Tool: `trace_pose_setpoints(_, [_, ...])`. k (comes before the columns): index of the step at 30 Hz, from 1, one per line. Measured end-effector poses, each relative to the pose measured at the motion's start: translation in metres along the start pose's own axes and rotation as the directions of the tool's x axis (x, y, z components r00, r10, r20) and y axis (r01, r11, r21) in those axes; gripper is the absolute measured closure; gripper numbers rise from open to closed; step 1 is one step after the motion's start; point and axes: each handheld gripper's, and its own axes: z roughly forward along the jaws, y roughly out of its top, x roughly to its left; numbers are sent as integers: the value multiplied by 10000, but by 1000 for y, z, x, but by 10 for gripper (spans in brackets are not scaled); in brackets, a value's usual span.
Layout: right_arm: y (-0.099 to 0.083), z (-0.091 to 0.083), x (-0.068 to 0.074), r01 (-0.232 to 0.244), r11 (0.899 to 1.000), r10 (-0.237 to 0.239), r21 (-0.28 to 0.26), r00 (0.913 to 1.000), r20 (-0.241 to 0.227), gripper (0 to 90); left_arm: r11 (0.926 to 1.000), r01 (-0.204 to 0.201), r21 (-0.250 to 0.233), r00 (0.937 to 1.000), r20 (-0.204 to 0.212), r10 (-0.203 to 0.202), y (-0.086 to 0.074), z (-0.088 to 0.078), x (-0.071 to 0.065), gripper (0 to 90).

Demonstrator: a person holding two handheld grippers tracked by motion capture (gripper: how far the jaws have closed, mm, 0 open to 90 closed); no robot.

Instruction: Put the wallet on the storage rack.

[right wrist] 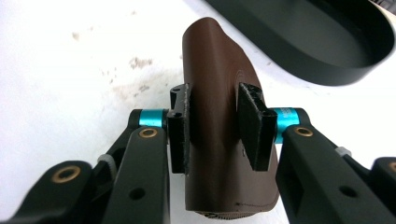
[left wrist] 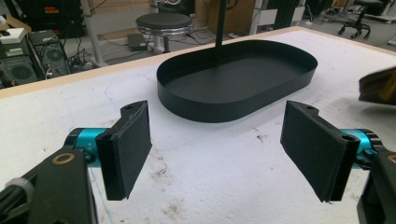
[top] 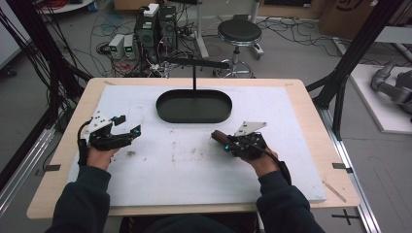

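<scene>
The right gripper (right wrist: pixel 214 128) has its two black jaws squeezed on a brown leather case (right wrist: pixel 223 116). The pads press on its two long sides, about halfway along. The case sticks out past the jaws, and its rounded end points up and away from the hand.

The landmark here is the black oval tray (top: pixel 194 106) with the thin stand (top: pixel 194 73) rising from its back edge. In the high view the brown case (top: pixel 218 136) sits just in front of the tray, a little toward its right end, above the white mat (top: pixel 184 160). Its long side points back toward the tray, so I think a short push forward would bring it over the rim.

The left gripper (left wrist: pixel 215 149) is in front of the tray too, but off toward its left end, well apart from the case. Its jaws stand wide with nothing between them. The right hand (top: pixel 262 158) is the nearer one to the tray's middle, and it already has the case.
</scene>
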Motion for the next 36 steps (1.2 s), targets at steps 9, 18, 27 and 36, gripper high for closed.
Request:
trace_pose_setpoints(9, [-16, -25, -42, -2539, 9667, 2552, 332, 9658, -460, 677, 10000, -84, 13, 10000, 48, 84, 0, 1, -2, 244])
trace_pose_setpoints(18, [-33, -29, -63, -4167, 9073, 4160, -562, 9091, -235, 655, 9999, -106, 98, 9999, 74, 105, 0, 2, -2, 244])
trace_pose_setpoints(27, [-32, -31, -60, -3596, 9288, 3659, -894, 9281, 684, 611, 9999, -118, 103, 9999, 53, 118, 0, 2, -3, 244])
trace_pose_setpoints(36, [-31, -35, -58, -3071, 9385, 3254, -1578, 9394, 1074, 402, 9999, -128, 106, 9999, 70, 127, 0, 2, -3, 244])
